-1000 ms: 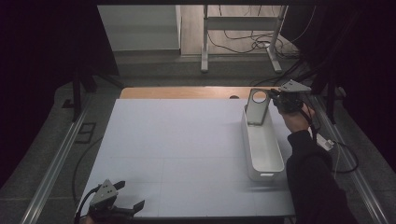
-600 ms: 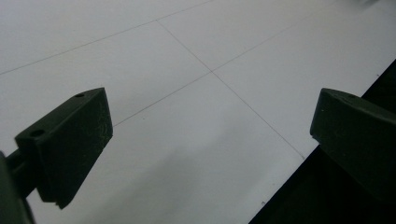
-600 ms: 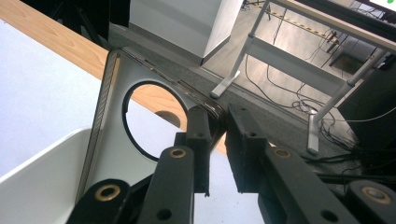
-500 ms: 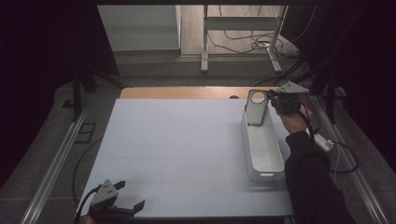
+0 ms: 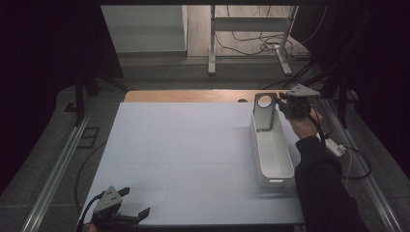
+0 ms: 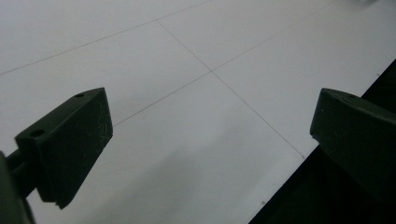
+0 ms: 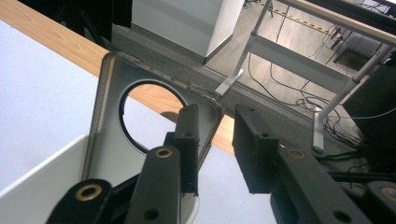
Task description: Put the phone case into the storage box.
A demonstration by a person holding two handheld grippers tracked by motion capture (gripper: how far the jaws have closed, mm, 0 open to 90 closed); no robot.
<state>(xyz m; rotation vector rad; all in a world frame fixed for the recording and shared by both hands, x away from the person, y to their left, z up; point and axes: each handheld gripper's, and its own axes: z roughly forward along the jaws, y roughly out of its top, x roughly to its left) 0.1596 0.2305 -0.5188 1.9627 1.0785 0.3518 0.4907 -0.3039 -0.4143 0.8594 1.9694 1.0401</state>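
Wide bare white table (image 5: 183,154) leftward; long white bin (image 5: 271,150) with upright holed plate (image 5: 264,112) along right edge.

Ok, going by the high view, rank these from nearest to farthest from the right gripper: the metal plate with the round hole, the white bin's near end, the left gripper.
1. Metal plate: just left of the right gripper, standing in the bin's far end.
2. White bin, near end: toward the person.
3. Left gripper: at the table's opposite near corner.
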